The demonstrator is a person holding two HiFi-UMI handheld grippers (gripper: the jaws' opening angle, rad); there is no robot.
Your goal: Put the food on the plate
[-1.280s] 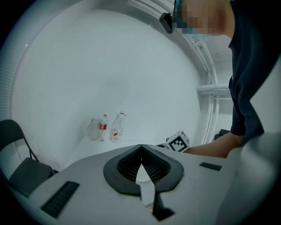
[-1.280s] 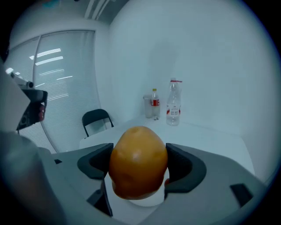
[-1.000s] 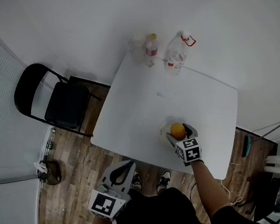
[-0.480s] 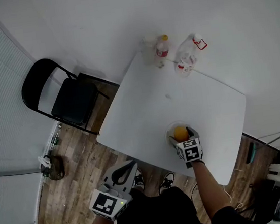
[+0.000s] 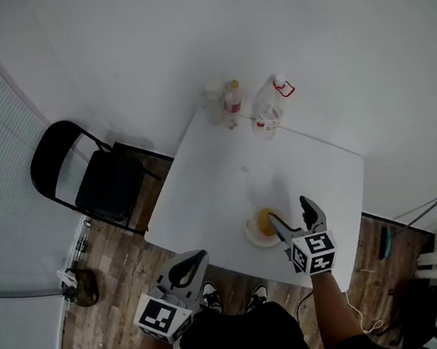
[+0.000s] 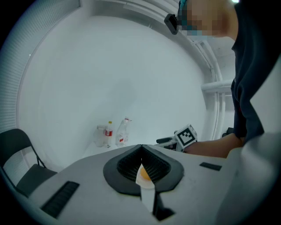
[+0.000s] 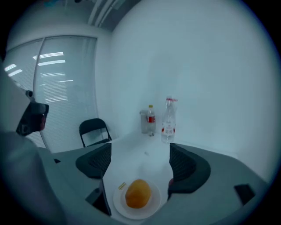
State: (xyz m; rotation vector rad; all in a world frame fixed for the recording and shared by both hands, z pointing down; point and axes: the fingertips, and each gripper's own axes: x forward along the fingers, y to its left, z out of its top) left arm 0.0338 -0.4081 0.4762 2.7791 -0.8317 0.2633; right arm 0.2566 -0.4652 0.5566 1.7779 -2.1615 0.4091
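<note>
An orange round piece of food (image 7: 138, 193) lies on a small white plate (image 7: 151, 210) near the front edge of the white table (image 5: 282, 169). In the head view the food (image 5: 266, 220) sits on the plate (image 5: 254, 235), just left of my right gripper (image 5: 288, 209). That gripper is open and holds nothing; its dark pads (image 7: 94, 160) stand apart above and behind the plate. My left gripper (image 5: 191, 266) hangs below the table's near edge over the floor, with its jaws shut and empty. Through the slit between its jaws I glimpse the food (image 6: 143, 172).
Two bottles (image 5: 230, 102) (image 5: 267, 110) and a clear cup (image 5: 212, 99) stand at the table's far corner. A black folding chair (image 5: 95, 174) stands left of the table on the wood floor. White walls close in behind.
My right gripper was round the food over the plate; it has since opened, left the food there and drawn back to the right. The left gripper stayed put.
</note>
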